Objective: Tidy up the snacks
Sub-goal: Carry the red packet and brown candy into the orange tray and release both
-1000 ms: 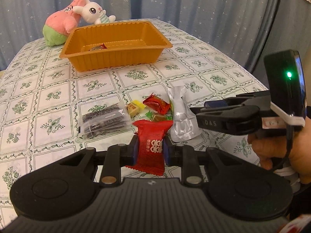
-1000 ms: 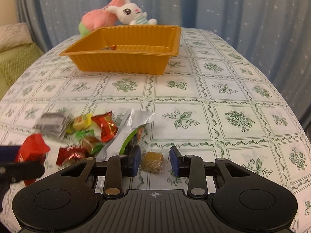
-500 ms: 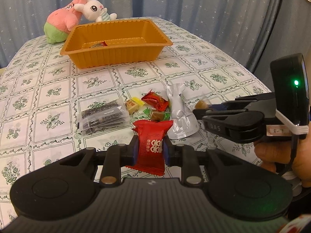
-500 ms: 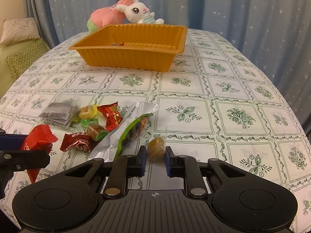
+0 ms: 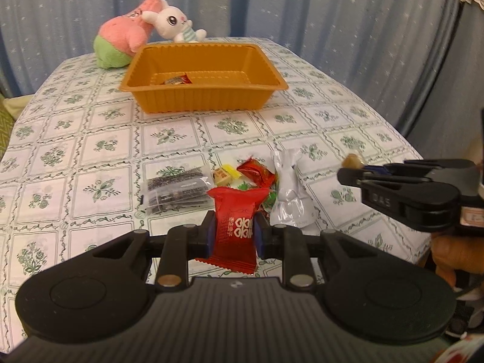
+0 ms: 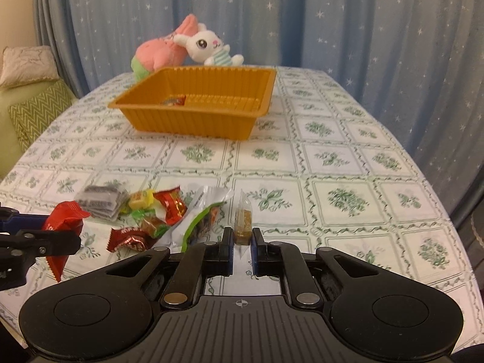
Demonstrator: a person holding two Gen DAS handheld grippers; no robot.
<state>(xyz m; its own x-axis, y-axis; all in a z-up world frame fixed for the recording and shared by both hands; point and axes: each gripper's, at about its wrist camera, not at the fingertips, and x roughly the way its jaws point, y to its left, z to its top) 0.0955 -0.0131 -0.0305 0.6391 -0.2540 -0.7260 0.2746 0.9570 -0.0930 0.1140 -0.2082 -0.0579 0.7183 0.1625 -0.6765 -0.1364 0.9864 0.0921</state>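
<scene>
Left gripper (image 5: 235, 232) clamped on glossy red foil snack packet (image 5: 234, 227), right gripper (image 6: 243, 242) clamped on small clear-wrapped brown candy (image 6: 243, 225), both above loose snack pile (image 5: 242, 187), ribbed orange plastic tray (image 5: 205, 75) farther back on green-patterned tablecloth (image 5: 90, 139)

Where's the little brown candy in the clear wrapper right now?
The brown candy is pinched in the right gripper, lifted off the tablecloth, just right of the snack pile. The left wrist view shows it at far right.

Star-dotted blue curtains (image 6: 332, 21) behind a floral-clothed table (image 6: 348, 163); cushioned sofa (image 6: 27, 96) beside it.
</scene>
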